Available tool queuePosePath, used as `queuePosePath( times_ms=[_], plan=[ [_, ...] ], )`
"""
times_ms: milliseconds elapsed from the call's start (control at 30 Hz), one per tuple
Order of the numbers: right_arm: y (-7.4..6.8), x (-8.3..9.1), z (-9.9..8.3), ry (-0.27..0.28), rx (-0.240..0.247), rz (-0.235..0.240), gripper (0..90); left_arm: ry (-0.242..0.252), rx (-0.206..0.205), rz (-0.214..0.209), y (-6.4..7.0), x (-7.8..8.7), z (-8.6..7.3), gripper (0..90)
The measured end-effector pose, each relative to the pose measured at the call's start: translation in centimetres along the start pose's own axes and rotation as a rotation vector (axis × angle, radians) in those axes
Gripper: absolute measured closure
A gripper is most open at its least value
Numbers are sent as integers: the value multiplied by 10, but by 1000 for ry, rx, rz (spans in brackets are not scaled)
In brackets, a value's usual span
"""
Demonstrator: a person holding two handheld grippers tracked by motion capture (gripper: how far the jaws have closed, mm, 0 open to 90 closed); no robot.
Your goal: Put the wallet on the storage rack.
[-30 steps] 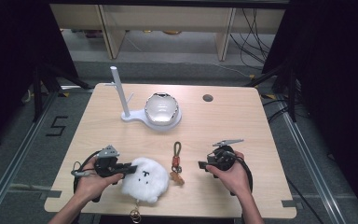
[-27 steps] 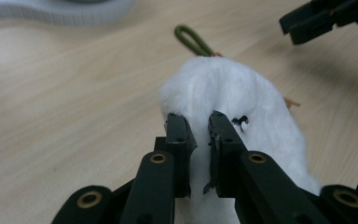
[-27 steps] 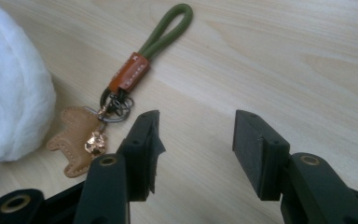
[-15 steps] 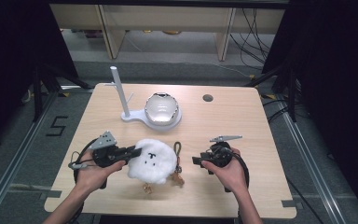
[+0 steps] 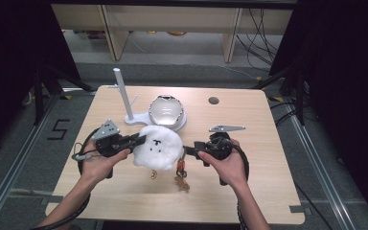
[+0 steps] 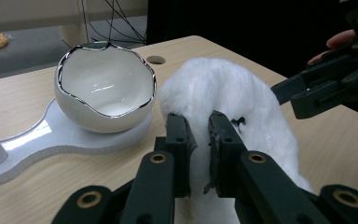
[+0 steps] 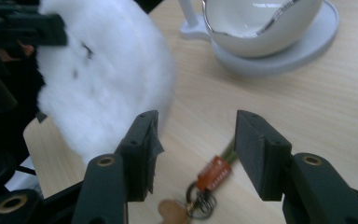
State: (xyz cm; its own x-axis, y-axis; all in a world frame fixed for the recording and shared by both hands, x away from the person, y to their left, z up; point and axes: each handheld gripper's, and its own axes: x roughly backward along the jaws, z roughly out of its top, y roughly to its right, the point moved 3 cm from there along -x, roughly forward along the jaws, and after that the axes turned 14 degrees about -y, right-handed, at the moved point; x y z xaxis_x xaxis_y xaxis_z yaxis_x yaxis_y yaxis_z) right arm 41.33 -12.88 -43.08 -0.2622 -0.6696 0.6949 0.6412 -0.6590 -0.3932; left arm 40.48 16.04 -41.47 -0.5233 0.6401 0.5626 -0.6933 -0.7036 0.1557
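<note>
While you hold white plush (image 5: 157,146) at centre of high view, left gripper (image 5: 135,140) pinches its left edge; keychain strap (image 5: 180,168) lies just below, by right gripper (image 5: 191,152). Left gripper view: jaws clenched on fur, centre frame; white bowl (image 6: 103,88) upper left. Right gripper view: jaws spread wide, empty, strap bottom centre. Step: lift in hand. Next, likely grab strap; needs lowering onto it.

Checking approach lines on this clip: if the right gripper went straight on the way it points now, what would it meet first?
Probably the keychain strap lying on the table between the open jaws of the right gripper; the white fluffy toy sits just left of that line. Depth is unclear.
</note>
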Motion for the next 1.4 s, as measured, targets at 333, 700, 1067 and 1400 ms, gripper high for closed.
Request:
queuePosePath(
  times_ms=[333,700,1067,1400],
  plan=[
    [-13,-12,23,9,9,42,464,13,-7,3,2,-6,5,798],
    [-12,-24,29,-7,33,71,553,45,-22,10,6,-6,12,797],
    [-14,-12,36,74,68,49,784,122,-23,22,0,-4,17,746],
    [-12,-6,54,187,179,-77,801,152,2,75,-13,12,1,492]
  ],
)
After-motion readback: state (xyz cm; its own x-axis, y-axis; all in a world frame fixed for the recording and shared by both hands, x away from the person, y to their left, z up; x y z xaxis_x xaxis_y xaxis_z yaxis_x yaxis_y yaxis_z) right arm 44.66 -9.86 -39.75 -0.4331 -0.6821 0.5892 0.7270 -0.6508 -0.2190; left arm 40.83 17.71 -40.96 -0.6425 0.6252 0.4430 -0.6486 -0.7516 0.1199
